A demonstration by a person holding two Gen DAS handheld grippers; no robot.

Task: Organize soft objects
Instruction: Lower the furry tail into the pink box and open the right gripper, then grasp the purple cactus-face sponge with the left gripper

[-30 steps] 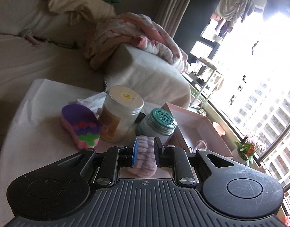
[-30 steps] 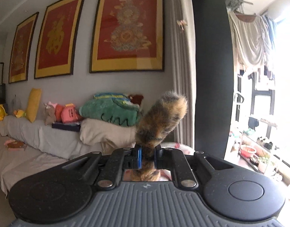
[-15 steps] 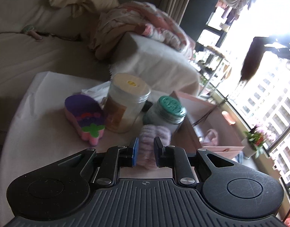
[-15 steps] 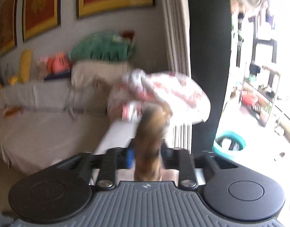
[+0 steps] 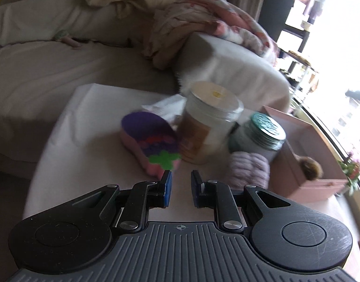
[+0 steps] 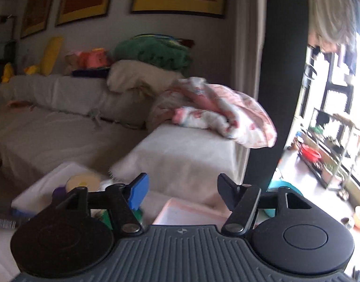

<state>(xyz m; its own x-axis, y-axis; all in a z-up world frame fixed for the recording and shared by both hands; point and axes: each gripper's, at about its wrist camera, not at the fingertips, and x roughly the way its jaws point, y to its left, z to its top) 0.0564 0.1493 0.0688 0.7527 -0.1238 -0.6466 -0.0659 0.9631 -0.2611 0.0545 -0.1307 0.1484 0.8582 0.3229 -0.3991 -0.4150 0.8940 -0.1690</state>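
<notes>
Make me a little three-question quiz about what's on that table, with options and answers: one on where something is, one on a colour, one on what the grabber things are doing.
1. Where is the brown furry toy?
A. In the pink box
B. On the sofa
C. In the right gripper

2. What colour is the lid of the small jar?
A. Red
B. Green
C. Yellow

3. What is the right gripper doing?
A. Squeezing a jar
B. Holding cloth
C. Open, holding nothing

Answers:
1. A, the fur shows behind the box's near wall.
2. B, the patterned lid is teal green.
3. C, its fingers stand wide apart with nothing between them.
</notes>
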